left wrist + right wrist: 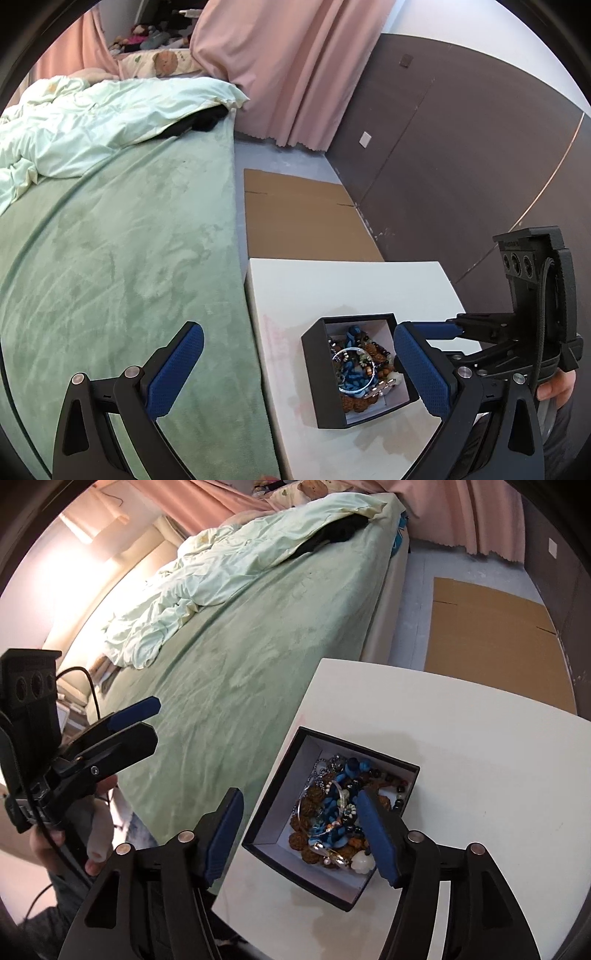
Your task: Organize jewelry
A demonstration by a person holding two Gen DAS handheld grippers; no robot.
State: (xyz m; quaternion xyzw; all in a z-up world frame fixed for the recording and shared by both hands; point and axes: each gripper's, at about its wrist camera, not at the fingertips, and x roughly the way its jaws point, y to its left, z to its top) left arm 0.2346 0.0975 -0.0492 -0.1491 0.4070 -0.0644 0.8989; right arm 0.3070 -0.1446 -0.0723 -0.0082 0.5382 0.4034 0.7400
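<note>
Both grippers, left gripper (295, 363) and right gripper (301, 836), hang released over my jewelry box (280, 805).
Tangled beads (332, 812) look light and snaggy; I'd pinch the silver bangle (356, 369) by its rim.

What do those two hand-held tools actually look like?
Each tool, left and right, is matte black plastic with two fingers faced in dimpled blue pads, joined by silver rivets. A black block with three round lenses sits behind, trailing a braided black cable.
</note>
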